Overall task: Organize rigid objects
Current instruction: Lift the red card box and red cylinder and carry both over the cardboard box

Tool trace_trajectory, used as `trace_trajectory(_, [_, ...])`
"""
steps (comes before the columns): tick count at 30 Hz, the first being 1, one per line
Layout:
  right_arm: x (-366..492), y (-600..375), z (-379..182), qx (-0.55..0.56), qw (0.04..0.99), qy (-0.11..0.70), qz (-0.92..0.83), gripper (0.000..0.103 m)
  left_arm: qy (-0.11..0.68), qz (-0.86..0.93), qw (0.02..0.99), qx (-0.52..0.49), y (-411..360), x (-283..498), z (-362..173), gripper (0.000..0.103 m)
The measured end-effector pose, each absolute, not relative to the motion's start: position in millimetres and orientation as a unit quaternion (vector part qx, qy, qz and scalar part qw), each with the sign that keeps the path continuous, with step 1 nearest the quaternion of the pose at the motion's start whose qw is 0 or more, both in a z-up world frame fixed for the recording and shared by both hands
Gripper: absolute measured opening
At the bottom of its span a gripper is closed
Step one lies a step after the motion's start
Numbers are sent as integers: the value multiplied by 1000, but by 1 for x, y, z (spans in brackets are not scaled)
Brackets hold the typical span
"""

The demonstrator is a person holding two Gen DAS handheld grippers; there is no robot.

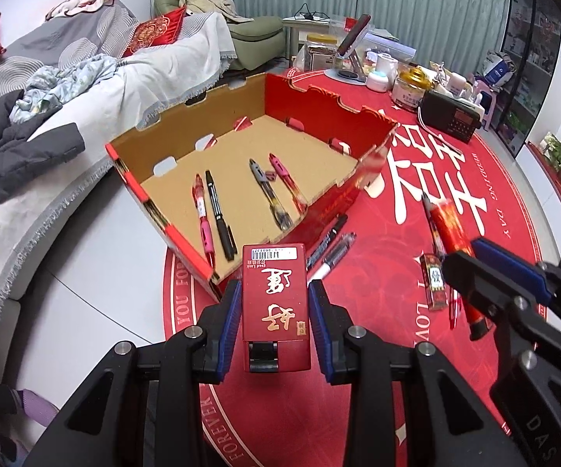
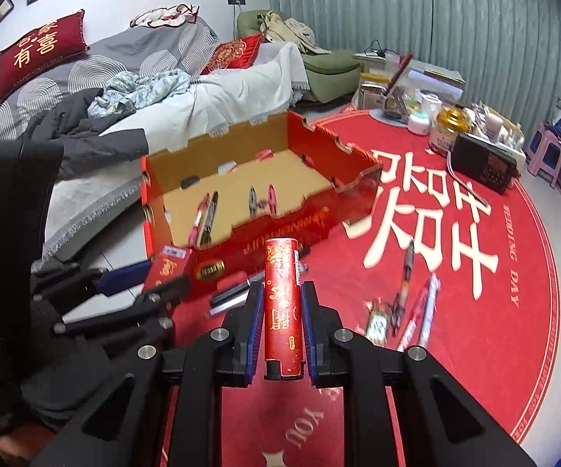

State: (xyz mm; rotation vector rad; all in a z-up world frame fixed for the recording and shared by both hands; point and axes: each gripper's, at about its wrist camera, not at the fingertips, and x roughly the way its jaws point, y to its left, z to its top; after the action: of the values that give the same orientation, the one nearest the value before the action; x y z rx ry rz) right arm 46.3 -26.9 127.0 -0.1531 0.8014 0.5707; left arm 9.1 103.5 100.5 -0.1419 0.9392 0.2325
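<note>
My left gripper point(image 1: 274, 288) is shut on a flat red box with gold characters point(image 1: 274, 311), held above the red round table mat. In the right wrist view the right gripper point(image 2: 282, 288) is shut on an upright-pointing red tube with gold print point(image 2: 282, 303). Ahead of both stands an open cardboard tray point(image 1: 187, 128) point(image 2: 338, 214) with red outer walls; several pens point(image 1: 220, 214) lie on its floor. Each gripper shows in the other's view: the right one point(image 1: 471, 253) with the tube point(image 1: 449, 225), the left one point(image 2: 144, 280) with the flat box point(image 2: 169, 268).
Loose markers point(image 1: 329, 249) point(image 2: 233, 295), pens point(image 2: 424, 307) and a small red box point(image 1: 434, 280) point(image 2: 377, 323) lie on the mat near the tray. A black radio point(image 1: 451, 116), jars and a phone stand crowd the far side. A sofa with clothes runs along the left.
</note>
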Motion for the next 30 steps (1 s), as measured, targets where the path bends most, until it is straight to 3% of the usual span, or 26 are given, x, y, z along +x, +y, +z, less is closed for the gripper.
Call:
trace_trajectory(17, [89, 18, 157, -88, 883, 357, 292, 20, 433, 134, 888, -80, 146, 49, 128, 37])
trace_trajectory(30, [136, 46, 137, -85, 867, 390, 299, 20, 452, 141, 875, -103, 173, 81, 112, 37])
